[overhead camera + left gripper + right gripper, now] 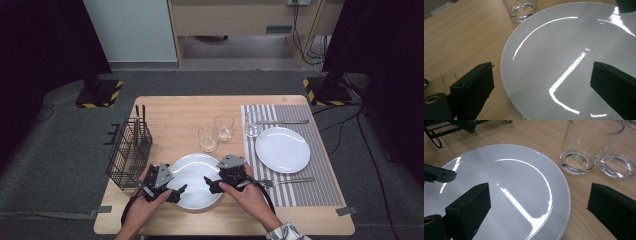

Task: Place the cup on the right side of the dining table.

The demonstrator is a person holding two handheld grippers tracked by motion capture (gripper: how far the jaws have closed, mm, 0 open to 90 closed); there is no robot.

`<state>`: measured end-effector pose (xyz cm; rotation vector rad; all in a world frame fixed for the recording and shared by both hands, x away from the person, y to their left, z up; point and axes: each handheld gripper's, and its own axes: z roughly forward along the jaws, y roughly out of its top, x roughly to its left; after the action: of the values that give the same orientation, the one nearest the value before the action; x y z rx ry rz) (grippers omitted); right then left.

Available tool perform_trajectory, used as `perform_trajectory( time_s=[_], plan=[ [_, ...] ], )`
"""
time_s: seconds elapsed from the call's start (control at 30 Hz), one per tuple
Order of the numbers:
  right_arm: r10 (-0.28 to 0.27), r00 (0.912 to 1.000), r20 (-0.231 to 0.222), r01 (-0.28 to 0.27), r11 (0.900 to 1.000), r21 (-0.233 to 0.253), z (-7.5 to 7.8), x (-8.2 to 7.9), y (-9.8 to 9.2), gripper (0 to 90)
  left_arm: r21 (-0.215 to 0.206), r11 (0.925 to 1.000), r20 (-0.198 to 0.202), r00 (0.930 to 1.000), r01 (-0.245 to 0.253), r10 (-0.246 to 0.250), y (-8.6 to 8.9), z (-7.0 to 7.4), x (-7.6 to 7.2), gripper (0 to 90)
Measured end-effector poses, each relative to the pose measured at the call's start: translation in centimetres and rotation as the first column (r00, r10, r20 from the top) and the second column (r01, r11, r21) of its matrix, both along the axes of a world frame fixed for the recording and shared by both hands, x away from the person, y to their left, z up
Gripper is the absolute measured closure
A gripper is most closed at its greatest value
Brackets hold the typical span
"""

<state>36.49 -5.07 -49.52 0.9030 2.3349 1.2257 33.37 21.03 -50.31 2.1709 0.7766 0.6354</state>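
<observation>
While both tools (176,191) (210,184) gape apart, each straddles an opposite rim of the plate (195,170).

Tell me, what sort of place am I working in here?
Probably a lab set up for table-setting: a light wooden table with a grey striped placemat, hazard-striped stand bases on grey carpet, loose cables behind.
</observation>
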Motion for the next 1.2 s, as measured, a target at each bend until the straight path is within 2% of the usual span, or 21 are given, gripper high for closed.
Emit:
perform_trajectory(
  time_s=[0.3,0.57,0.87,1.0,1.13,1.2],
  plan=[
    [-0.026,0.9996,0.010,0.027,1.000,-0.016,-0.9,1.2,1.0,6.3,0.022,0.9996,-0.009,0.9998,-0.017,0.017,0.2,-0.4,0.2,4.5],
    [-0.029,0.9995,0.009,0.029,0.999,-0.023,-1.5,2.0,1.8,6.5,0.039,0.9990,-0.012,0.9996,-0.023,0.024,0.2,-0.7,0.4,4.4],
    [-0.029,0.9992,-0.030,0.028,0.999,-0.033,-2.4,3.0,3.7,6.5,0.027,0.9987,-0.005,0.9991,-0.043,0.043,0.6,-0.5,0.5,4.5],
    [-0.023,0.9987,-0.044,0.021,0.998,-0.058,-2.8,3.2,4.4,6.4,0.030,0.9988,-0.006,0.9992,-0.038,0.039,0.5,-0.6,0.5,4.5],
    [-0.022,0.9985,-0.050,0.018,0.997,-0.069,-3.0,3.3,4.6,6.5,0.031,0.9988,-0.007,0.9993,-0.038,0.038,0.4,-0.6,0.5,4.5],
    [-0.024,0.9986,-0.047,0.021,0.998,-0.060,-2.8,3.3,4.5,6.5,0.032,0.9988,-0.006,0.9993,-0.037,0.038,0.4,-0.5,0.5,4.5]
  ],
)
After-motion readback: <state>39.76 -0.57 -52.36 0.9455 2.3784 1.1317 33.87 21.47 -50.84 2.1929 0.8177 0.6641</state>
